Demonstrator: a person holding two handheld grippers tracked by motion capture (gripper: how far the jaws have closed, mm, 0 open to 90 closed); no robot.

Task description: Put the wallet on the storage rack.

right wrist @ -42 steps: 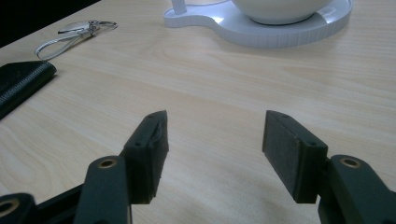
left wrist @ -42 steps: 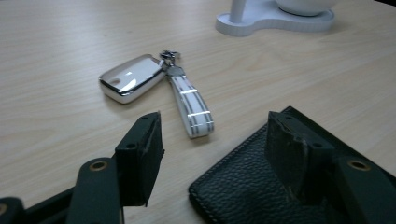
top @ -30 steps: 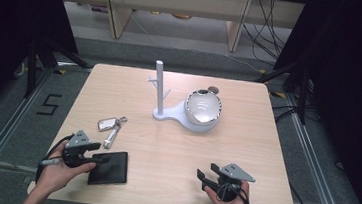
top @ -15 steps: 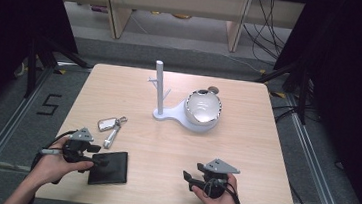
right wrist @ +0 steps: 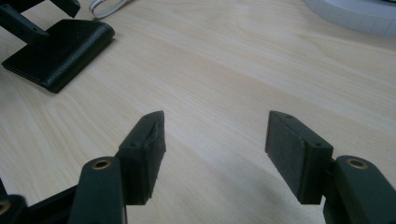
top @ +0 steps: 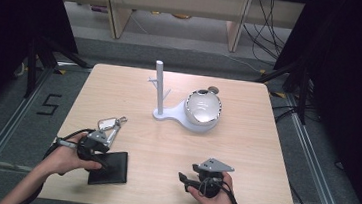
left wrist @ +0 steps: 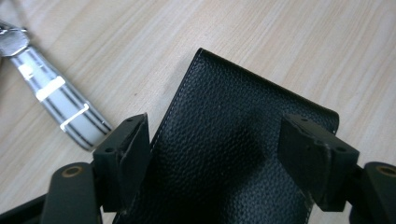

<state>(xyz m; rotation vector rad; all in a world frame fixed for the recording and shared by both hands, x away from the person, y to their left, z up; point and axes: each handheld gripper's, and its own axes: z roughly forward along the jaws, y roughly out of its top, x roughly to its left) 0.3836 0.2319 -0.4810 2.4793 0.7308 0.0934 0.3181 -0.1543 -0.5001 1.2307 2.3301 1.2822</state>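
A black leather wallet [top: 110,169] lies flat near the table's front left. My left gripper [top: 102,158] hangs over its near-left part. In the left gripper view the wallet [left wrist: 233,140] sits under and between the jaws, which have just been opening and stand wide, with no pad pressing on it. A bunch of keys [top: 110,124] lies just beyond; its silver fob [left wrist: 60,107] is beside the left jaw. My right gripper [top: 184,180] rests at the front middle, pointing left, open [right wrist: 215,140] over bare wood with nothing between its fingers.
A white stand [top: 159,87] with an upright post is at the table's middle, and a silvery bowl [top: 202,106] sits on its base. In the right gripper view the wallet [right wrist: 56,51] is at the upper left. Light wood lies between the two grippers.
My left gripper has moved right and a little away from the front edge, over the wallet, with its jaws wider. My right gripper has shifted left and turned to point left.
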